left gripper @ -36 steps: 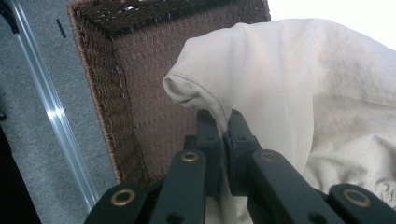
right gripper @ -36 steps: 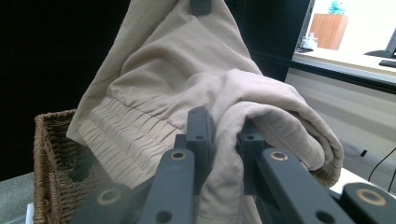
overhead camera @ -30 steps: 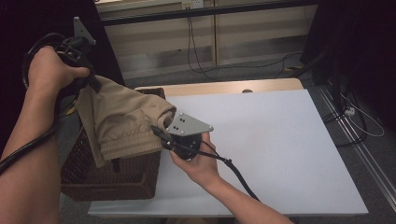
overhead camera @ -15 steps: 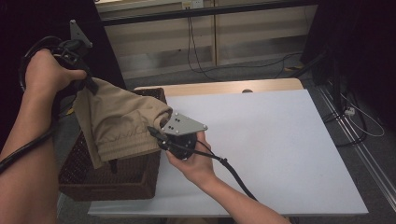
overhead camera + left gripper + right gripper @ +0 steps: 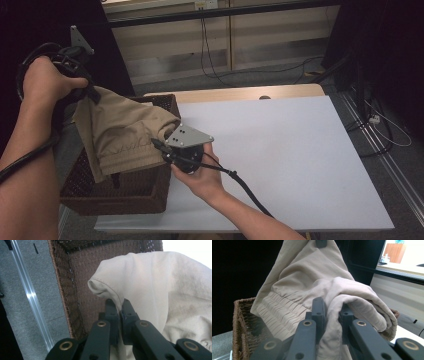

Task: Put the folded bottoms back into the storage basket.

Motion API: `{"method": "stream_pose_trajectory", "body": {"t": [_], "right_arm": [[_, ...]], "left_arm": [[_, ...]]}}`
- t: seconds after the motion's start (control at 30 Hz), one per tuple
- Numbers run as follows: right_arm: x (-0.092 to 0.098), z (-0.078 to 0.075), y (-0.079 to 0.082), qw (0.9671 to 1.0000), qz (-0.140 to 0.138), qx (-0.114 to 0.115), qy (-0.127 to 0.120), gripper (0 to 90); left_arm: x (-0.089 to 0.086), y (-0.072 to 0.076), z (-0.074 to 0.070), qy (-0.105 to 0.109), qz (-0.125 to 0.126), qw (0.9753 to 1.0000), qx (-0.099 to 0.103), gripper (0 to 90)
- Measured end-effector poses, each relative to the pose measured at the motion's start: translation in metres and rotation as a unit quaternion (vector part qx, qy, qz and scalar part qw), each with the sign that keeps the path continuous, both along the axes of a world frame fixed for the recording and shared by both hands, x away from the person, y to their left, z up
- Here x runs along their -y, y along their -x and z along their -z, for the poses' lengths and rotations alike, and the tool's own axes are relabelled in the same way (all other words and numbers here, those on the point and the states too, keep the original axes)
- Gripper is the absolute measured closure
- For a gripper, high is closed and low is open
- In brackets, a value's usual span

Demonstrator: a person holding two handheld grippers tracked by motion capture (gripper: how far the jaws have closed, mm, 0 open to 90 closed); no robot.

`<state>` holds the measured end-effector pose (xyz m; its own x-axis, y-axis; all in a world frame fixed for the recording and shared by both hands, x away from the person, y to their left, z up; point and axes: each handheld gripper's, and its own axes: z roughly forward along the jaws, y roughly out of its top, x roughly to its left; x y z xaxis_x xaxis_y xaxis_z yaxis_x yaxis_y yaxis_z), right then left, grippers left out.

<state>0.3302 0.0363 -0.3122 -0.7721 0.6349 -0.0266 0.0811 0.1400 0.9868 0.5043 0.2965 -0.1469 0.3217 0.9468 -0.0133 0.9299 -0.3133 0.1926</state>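
— Table [image 5: 300, 165] first: how does it lie?
— White top, wide, reaching from the near edge to the far right; a brown wicker basket [image 5: 120, 197] sits at its near left corner

— And the cloth?
— Beige garment [image 5: 125, 130] hangs above the basket, stretched between both tools, its gathered waistband drooping toward the basket's inside

— Left gripper?
— The left gripper [image 5: 92, 95] is raised at the far left, above the basket; in its own view the jaws are pinched tight on a hemmed edge of the garment [image 5: 110, 293]

— Right one?
— The right gripper [image 5: 159, 146] sits lower, just beside the basket's right rim; its jaws are partly closed with a thick fold of the fabric [image 5: 332, 312] bunched between them
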Motion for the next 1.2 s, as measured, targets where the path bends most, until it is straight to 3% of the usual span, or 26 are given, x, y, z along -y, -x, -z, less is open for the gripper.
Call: {"method": "stream_pose_trajectory", "body": {"t": [1.2], "right_arm": [[-0.023,0.006,-0.003,0.9999,-0.014,-0.001,0.008,78.9]], "left_arm": [[-0.010,-0.004,0.006,-0.001,-0.010,0.9998,0.016,87.1]]}}
